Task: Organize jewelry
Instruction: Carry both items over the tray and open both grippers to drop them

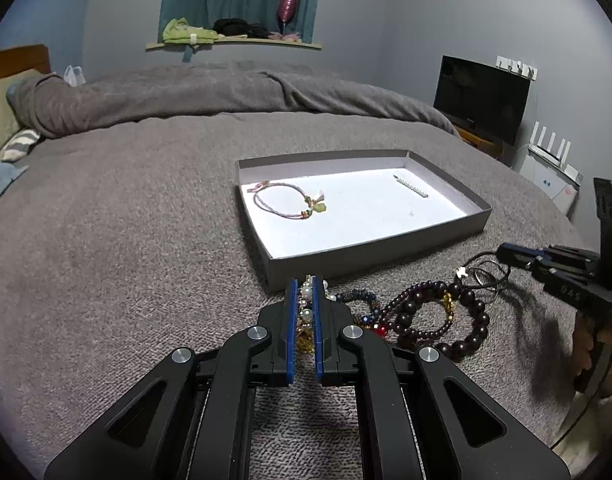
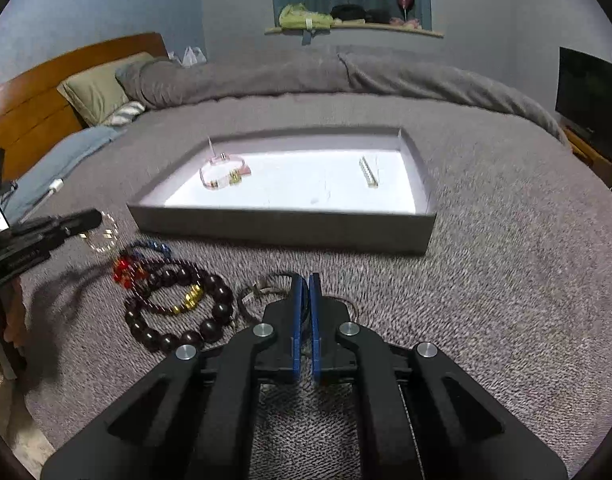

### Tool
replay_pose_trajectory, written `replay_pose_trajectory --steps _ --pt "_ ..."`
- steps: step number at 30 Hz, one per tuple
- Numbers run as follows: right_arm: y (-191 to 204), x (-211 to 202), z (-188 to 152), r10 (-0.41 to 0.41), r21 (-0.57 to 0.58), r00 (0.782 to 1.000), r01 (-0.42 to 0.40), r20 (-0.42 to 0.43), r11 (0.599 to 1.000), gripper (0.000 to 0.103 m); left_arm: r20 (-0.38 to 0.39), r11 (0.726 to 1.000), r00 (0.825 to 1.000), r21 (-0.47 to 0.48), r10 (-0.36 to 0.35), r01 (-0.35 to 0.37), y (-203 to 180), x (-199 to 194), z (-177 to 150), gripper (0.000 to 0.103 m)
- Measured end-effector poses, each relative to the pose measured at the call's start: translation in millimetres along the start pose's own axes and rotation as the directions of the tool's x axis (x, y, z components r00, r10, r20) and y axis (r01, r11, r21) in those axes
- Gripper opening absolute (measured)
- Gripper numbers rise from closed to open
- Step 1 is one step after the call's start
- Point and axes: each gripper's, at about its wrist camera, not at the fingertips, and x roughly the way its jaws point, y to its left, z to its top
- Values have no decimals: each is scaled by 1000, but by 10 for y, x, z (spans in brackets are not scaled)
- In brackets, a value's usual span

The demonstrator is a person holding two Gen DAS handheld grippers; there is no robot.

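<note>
My left gripper (image 1: 305, 280) is shut on a pearl-and-gold bracelet (image 1: 306, 314) just in front of the grey tray's near wall (image 1: 365, 254). In the right wrist view that bracelet (image 2: 104, 236) hangs from the left gripper (image 2: 93, 219). My right gripper (image 2: 305, 278) is shut on thin dark bangles (image 2: 262, 290) that lie on the bedspread; the left wrist view shows them (image 1: 487, 274) at its tip (image 1: 501, 251). Dark wooden bead bracelets (image 2: 178, 308) and a red-and-blue bead string (image 2: 126, 270) lie between the grippers. In the tray (image 2: 282, 226) rest a pink cord bracelet (image 1: 290, 200) and a pearl bar clip (image 1: 410, 186).
Everything sits on a grey bedspread (image 1: 126, 260). A rolled grey duvet (image 2: 286, 76) and pillows (image 2: 94, 92) lie beyond the tray, against a wooden headboard (image 2: 38, 96). A dark screen (image 1: 479, 98) stands off the bed's right side. A hand (image 1: 597, 344) holds the right gripper.
</note>
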Motion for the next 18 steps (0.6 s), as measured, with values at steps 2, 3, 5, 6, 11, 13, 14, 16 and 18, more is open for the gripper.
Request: replay_pose_trajectory --steps 2,3,5,6,11,13,14,16,18 --pt "4 -52 46 13 0 1000 -13 19 1000 4 3 1000 1000 -3 -2 2 8 -15 1 8" --pt "7 -60 78 15 0 1000 -15 21 1000 3 6 1000 1000 -6 -2 2 9 -26 10 8" --pt "12 -116 185 21 7 999 -21 46 1000 3 21 1000 1000 -6 13 -12 7 -62 47 8" --pt "17 -139 235 17 5 998 -18 57 1000 3 32 1000 999 -3 25 -25 1 -80 73 8" --pt "-53 -232 625 -22 23 989 19 143 1000 3 63 999 997 -3 50 -50 -35 -92 370 8" --pt "-129 -200 791 -34 51 985 26 167 998 3 63 999 997 -7 33 -32 -57 -46 479 8" --pt "-176 -160 881 -45 68 983 34 179 997 3 58 1000 998 -12 24 -23 -68 3 537 8" --pt "-258 -61 978 -56 98 981 39 183 994 3 40 1000 999 -23 13 -12 -89 147 651 8" --pt "-335 61 1002 -66 121 981 45 181 992 3 38 999 999 -35 8 -7 -96 287 749 8"
